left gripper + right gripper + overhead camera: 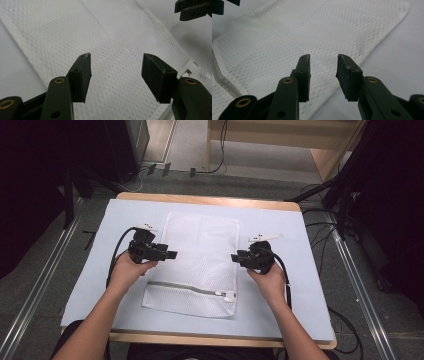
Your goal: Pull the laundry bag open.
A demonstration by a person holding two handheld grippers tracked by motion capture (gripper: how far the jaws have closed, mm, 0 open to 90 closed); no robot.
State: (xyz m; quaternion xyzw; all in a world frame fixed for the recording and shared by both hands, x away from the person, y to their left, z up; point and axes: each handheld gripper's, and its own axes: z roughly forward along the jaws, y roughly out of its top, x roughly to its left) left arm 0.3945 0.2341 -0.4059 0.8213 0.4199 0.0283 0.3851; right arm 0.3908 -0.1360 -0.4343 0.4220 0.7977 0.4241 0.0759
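Note:
A white mesh laundry bag lies flat on the pale mat, its grey zipper running along the near end to a white pull. My left gripper hovers over the bag's left edge, pointing right. In the left gripper view it is open wide above the mesh, nothing between the jaws. My right gripper sits at the bag's right edge, pointing left. Seen in the right gripper view, it is open over the bag's edge, holding nothing.
The pale mat covers a wooden table, with bare mat on both sides of the bag. Metal rails flank the table on the floor, and cables lie at the right. A wooden bench stands behind.

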